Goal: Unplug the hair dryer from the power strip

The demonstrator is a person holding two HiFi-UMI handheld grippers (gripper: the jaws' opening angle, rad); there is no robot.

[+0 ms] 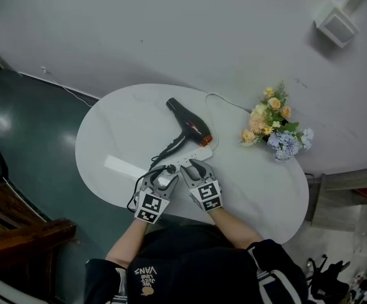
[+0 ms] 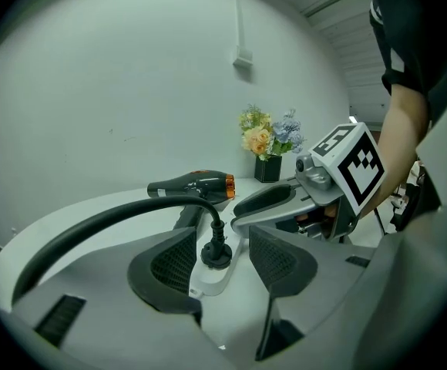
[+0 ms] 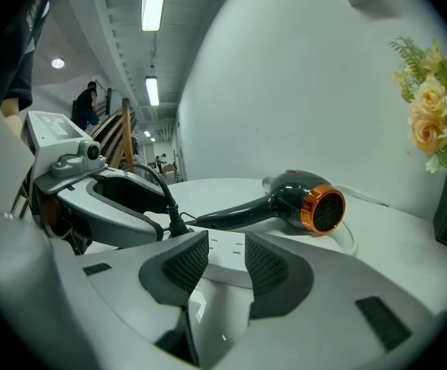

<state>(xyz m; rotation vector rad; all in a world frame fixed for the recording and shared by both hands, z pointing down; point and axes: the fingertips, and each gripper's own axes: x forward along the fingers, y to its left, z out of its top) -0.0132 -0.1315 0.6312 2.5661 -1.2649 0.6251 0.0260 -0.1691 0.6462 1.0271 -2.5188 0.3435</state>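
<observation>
Hair dryer plug (image 2: 215,254), upright in white power strip (image 3: 227,253) on table (image 1: 126,119), between parted jaws of left gripper (image 2: 223,263), untouched. Rigid, light, probably tight: pinch its body, not cord (image 2: 92,222). Right gripper (image 3: 225,267) parted, straddling power strip.

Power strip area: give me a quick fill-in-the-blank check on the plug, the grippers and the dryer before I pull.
The plug sits in the power strip between the left gripper's jaws, which are ____. The right gripper's jaws frame the white ____. The hair dryer lies on the table, its nozzle ring ____. In the head view, the flowers stand toward the table's ____ side.
Missing: open; power strip; orange; right.
</observation>
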